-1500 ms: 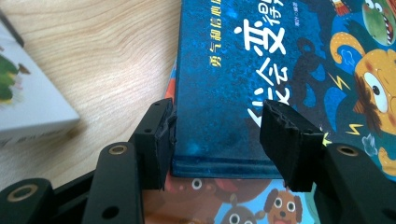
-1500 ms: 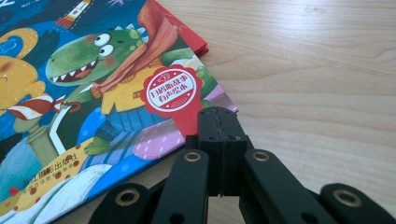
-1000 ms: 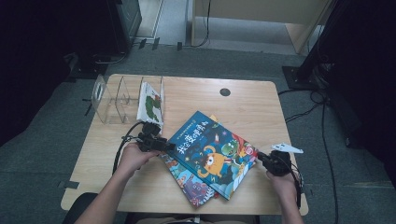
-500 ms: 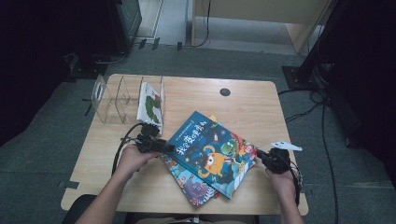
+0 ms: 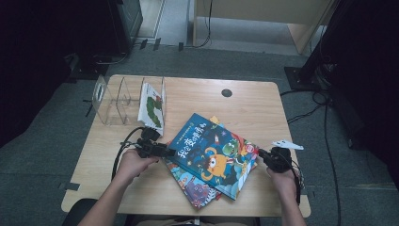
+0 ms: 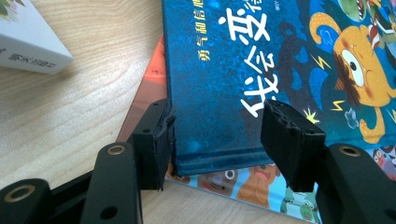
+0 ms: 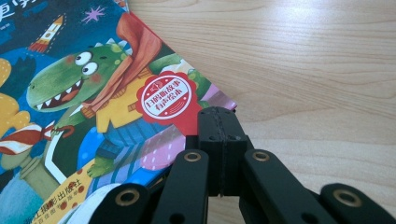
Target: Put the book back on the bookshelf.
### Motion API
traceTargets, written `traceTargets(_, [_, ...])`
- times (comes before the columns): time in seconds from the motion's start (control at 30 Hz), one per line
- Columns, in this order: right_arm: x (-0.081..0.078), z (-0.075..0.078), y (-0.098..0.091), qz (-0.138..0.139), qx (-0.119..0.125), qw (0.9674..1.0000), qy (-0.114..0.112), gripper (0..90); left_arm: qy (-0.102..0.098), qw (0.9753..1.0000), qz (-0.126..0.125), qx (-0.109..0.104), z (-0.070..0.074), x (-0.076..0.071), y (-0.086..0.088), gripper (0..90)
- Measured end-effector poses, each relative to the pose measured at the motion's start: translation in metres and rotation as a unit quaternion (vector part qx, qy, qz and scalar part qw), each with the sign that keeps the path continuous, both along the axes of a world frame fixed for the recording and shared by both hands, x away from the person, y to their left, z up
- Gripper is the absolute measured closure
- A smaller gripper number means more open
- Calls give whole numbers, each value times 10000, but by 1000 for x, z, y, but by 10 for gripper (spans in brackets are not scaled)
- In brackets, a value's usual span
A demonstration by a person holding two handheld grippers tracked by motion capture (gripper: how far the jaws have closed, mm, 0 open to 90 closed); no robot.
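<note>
Here the left claw (image 6: 217, 140) stands half open astride the near corner of the blue book (image 5: 214, 153), one pad at its spine; close squarely before lifting. The right claw (image 7: 223, 154) is closed, empty, at the far corner. Three books lie stacked on the bench (image 5: 244, 99); a fourth book (image 5: 151, 106) stands in the clear rack (image 5: 115, 101).

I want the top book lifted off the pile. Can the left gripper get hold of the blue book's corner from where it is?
Probably yes: the left gripper already straddles the blue book at its corner, fingers open on either side, nothing between.
</note>
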State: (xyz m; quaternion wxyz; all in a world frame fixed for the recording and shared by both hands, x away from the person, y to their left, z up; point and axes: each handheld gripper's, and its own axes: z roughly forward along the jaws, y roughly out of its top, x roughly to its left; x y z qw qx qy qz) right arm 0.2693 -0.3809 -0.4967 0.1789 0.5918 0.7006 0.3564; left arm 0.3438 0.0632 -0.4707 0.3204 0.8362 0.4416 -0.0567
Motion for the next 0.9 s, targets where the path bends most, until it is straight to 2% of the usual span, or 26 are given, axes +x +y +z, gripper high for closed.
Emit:
traceTargets(0.5, [12, -1, 0, -35, 11, 10000, -29, 900, 50, 9999, 47, -76, -1, -11, 1, 441])
traceTargets(0.73, [17, -1, 1, -49, 38, 10000, -48, 900, 86, 9999, 69, -43, 0, -15, 1, 439])
traceTargets(0.77, [19, -1, 1, -57, 18, 10000, -56, 900, 159, 9999, 35, 4, -2, -16, 0, 438])
traceTargets(0.9, [23, -3, 4, 33, 1, 10000, -14, 900, 180, 9998, 99, -26, -1, -19, -1, 452])
